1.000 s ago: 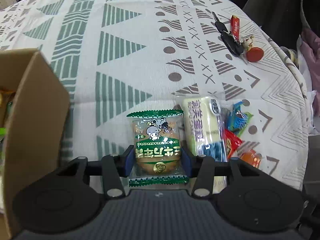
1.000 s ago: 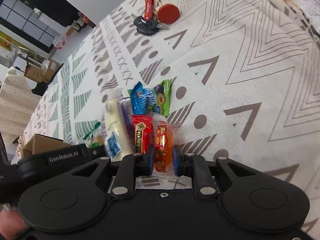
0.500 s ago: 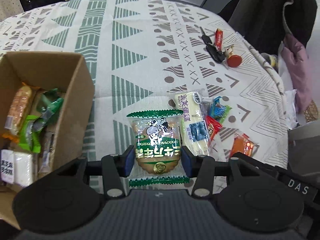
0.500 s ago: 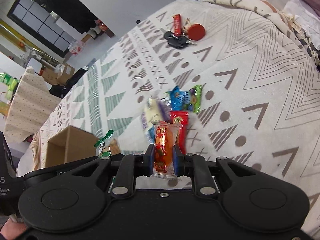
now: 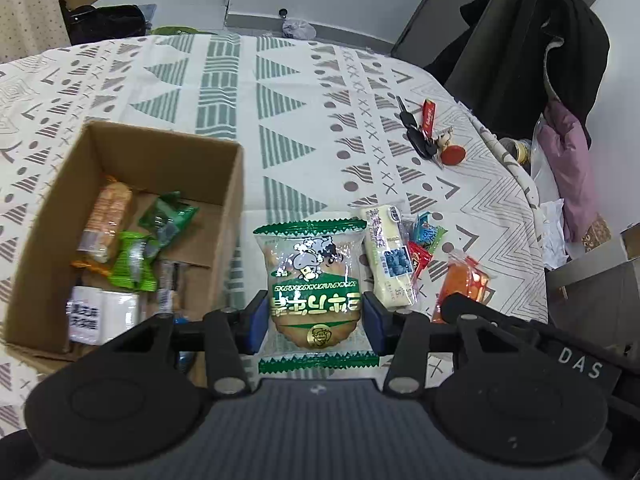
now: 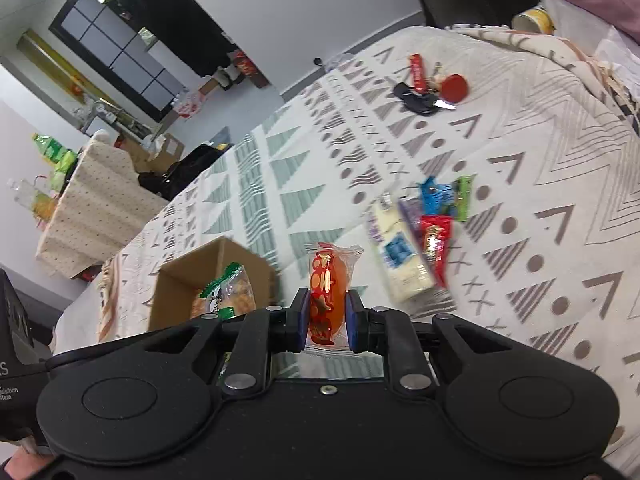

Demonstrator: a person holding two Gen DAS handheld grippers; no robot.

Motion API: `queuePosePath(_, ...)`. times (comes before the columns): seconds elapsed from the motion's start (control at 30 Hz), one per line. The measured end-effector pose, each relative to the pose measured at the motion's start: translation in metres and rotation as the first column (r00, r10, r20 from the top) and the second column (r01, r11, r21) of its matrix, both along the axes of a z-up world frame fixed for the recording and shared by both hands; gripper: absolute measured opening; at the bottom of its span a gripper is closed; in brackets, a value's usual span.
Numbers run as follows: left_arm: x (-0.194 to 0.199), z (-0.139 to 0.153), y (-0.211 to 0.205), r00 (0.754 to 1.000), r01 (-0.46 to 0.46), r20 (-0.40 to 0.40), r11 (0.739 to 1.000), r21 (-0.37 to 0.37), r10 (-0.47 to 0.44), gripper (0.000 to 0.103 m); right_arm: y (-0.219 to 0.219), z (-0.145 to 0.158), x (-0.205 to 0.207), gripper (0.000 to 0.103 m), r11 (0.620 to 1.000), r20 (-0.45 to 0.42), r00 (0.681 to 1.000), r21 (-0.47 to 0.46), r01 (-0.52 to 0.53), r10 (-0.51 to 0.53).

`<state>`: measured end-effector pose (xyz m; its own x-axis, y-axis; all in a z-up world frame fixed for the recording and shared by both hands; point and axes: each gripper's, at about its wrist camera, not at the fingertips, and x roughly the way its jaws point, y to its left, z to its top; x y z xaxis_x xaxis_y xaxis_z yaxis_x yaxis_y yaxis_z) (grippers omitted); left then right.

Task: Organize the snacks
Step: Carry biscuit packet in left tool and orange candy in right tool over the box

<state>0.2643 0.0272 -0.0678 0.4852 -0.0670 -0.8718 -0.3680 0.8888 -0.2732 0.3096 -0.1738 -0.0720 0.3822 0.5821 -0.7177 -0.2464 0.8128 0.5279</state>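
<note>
- Grippers first: left gripper (image 5: pixel 316 322) is clamped on a green cookie packet (image 5: pixel 315 280), held in the air just right of the cardboard box (image 5: pixel 236 184).
- Right gripper (image 6: pixel 327 322) pinches an orange jelly packet (image 6: pixel 329 288) edge-on, above the tablecloth (image 6: pixel 540 152).
- Both packets look light and crinkly; the cookie likely cracks if squeezed, so the sealed edges seem safer to grip.
- Remaining snacks (image 5: pixel 400 252) lie loose beside the box; keys (image 5: pixel 428 136) sit well apart.
</note>
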Motion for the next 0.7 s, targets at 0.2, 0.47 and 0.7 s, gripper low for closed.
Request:
queuePosePath(0.2,-0.017,0.021,0.021,0.999,-0.019,0.035,1.0,0.008,0.019,0.048,0.018,0.013,-0.016,0.018,1.0,0.02,1.0,0.022,-0.017,0.017)
queuePosePath(0.47,-0.036,0.036,0.052,0.997,-0.051,0.058,0.999,0.012,0.05,0.048,0.047,0.027,-0.03,0.018,0.998,0.047,0.997,0.032,-0.057,0.056)
queuePosePath(0.7,-0.051,0.038,0.076,0.994,-0.09,0.059,0.996,0.017,0.089,0.048,0.07,0.032,-0.038,0.018,0.994,0.055,0.994,0.041,-0.097,0.095)
